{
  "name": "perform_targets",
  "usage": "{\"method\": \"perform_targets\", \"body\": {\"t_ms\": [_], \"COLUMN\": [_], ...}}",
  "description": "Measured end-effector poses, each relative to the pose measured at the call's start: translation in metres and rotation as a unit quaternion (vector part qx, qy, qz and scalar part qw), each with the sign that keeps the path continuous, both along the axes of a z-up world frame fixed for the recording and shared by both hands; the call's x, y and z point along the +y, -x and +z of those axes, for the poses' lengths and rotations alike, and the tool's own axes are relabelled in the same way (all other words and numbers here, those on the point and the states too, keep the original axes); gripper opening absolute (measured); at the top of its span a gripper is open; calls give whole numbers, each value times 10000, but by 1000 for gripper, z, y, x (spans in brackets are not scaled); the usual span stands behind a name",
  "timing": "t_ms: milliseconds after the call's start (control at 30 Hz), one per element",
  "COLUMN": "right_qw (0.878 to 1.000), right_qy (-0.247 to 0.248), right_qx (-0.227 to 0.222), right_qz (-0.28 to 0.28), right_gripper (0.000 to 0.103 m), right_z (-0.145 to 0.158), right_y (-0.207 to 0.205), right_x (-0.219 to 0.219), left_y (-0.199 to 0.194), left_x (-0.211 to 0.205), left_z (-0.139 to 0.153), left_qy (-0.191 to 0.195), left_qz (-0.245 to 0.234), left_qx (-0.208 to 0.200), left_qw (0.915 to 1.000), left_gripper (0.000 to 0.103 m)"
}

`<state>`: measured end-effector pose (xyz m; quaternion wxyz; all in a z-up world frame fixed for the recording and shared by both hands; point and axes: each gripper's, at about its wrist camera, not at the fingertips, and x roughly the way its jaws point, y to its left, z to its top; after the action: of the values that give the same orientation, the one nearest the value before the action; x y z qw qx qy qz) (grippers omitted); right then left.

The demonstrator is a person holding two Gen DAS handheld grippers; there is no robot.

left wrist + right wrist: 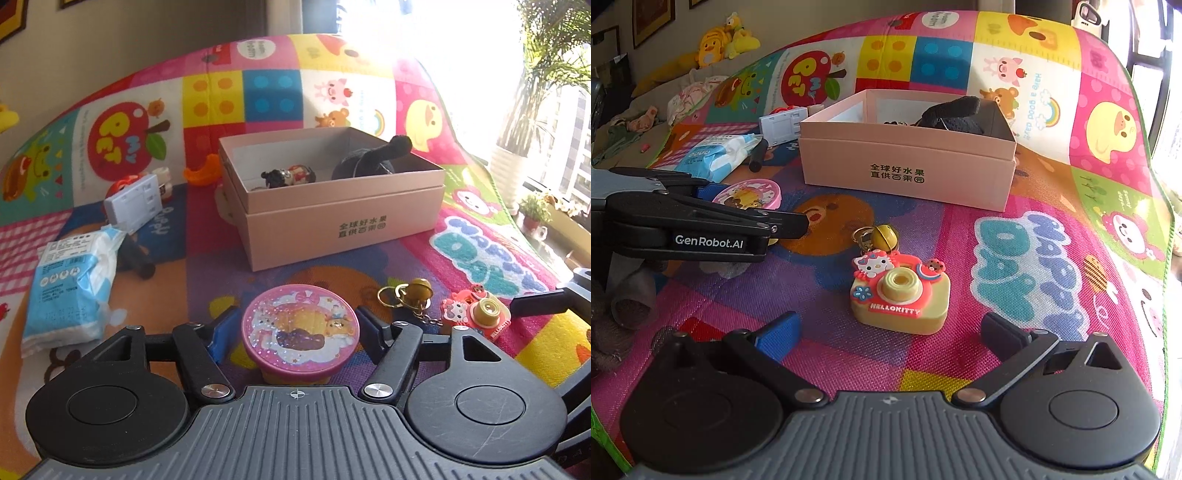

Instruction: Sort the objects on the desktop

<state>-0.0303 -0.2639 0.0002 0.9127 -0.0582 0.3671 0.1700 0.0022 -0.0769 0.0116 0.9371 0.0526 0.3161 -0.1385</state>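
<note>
Left gripper (299,326) straddles pink round tin (300,328), fingers spread on both sides, contact unclear, so grip state is not determinable; tin sits on play mat (476,251) in front of pink box (332,199); right gripper (890,334) released, fingers wide apart, camera keychain (900,291) lying on mat between and just ahead of them; box holds small doll (290,176) and black fabric item (369,162); tissue pack (70,284) and white plastic case (133,203) lie left of box.
</note>
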Motion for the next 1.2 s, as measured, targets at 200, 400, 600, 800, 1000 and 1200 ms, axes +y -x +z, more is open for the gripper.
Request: {"method": "perform_targets", "body": {"t_ms": [200,400,600,800,1000,1200], "right_qw": [10000,9996,9998,9999,9928,9833], "right_qy": [1,-174,-17,-110,-767,-908], "right_qx": [9,-2,37,24,-889,-1550], "right_qz": [-4,-216,-206,-44,-216,-307], "right_gripper": [103,93,57,57,56,56], "right_z": [1,5,13,44,129,169], "right_y": [-1,-8,-14,-10,-13,-15], "right_x": [0,-3,2,-8,-36,-46], "left_y": [4,24,47,51,22,-45], "left_x": [5,17,34,37,18,-9], "left_z": [0,4,4,14,58,79], "left_qy": [49,166,211,260,198,264], "left_qz": [-49,-80,-34,-79,-344,-275], "left_qx": [40,49,111,-34,-859,-1208], "left_qw": [10000,9998,9997,9996,9955,9919], "left_gripper": [61,61,61,61,61,61]}}
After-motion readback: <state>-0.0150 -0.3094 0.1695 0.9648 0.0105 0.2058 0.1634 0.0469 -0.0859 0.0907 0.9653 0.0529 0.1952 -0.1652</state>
